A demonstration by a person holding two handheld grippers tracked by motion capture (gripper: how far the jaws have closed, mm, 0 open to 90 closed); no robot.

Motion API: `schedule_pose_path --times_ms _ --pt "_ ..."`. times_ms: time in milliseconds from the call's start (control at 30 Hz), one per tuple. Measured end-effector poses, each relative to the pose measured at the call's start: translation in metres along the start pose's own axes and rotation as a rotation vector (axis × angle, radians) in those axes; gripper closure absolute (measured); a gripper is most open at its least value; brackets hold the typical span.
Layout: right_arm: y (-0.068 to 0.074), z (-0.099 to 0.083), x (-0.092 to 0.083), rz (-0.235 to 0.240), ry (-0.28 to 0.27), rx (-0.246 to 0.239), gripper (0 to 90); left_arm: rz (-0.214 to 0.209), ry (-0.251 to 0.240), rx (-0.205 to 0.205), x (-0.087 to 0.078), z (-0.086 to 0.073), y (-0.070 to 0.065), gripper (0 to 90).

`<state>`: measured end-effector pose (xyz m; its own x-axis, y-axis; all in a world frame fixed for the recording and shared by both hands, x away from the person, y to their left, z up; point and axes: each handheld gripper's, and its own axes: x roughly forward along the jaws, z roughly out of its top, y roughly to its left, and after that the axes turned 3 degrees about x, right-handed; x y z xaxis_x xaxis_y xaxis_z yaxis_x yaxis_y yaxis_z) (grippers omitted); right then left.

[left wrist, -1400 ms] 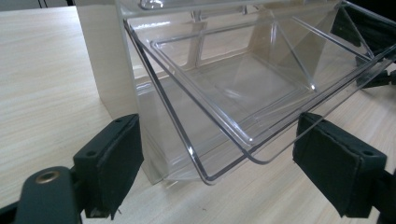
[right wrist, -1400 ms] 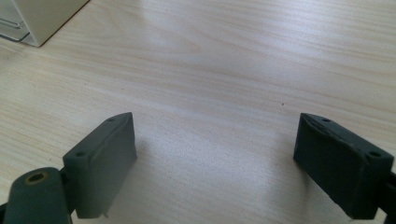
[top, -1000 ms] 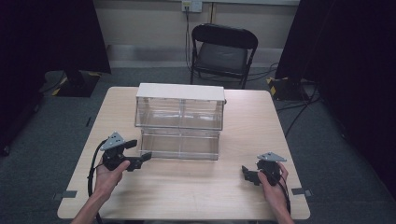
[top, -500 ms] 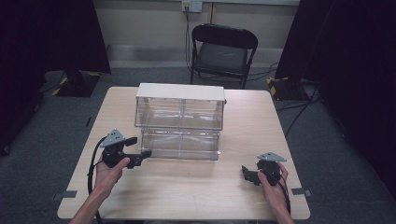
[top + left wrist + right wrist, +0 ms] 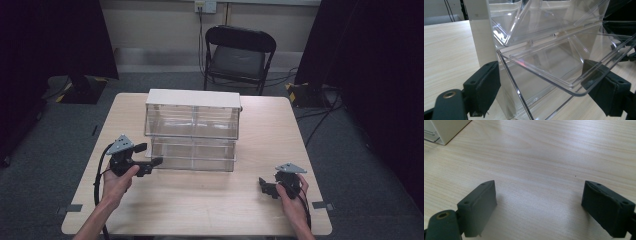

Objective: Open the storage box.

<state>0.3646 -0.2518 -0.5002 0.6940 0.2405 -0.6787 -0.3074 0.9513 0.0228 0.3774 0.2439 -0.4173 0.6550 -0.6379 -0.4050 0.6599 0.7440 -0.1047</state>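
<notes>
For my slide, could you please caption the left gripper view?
Open left gripper at the corner of a clear plastic drawer unit on a wooden table.

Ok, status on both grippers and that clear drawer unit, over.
Left gripper open at lower drawer, front left corner. Right gripper open, idle on table. Nothing in the way.

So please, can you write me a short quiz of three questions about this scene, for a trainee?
1. True or false: the left gripper has its jaws open at the lower drawer of the clear drawer cabinet.
2. Which gripper is nearer the cabinet? A) left gripper B) right gripper
3. Fill in: behind the wooden table stands a black folding ____.

Key
1. True
2. A; the right one is over bare table, apart from the cabinet.
3. chair
</notes>
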Motion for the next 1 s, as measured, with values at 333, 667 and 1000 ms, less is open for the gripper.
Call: schedule_pose_path --times_ms 333,667,1000 --pt "0.0 0.0 0.0 0.0 0.0 0.0 11.8 0.01 -0.019 -0.022 0.004 0.001 0.002 15.8" --pt "0.0 0.0 0.0 0.0 0.0 0.0 11.8 0.017 -0.006 -0.002 0.004 0.009 0.003 15.8" --pt "0.0 0.0 0.0 0.0 0.0 0.0 11.8 0.017 0.001 -0.003 0.006 0.011 0.005 15.7"
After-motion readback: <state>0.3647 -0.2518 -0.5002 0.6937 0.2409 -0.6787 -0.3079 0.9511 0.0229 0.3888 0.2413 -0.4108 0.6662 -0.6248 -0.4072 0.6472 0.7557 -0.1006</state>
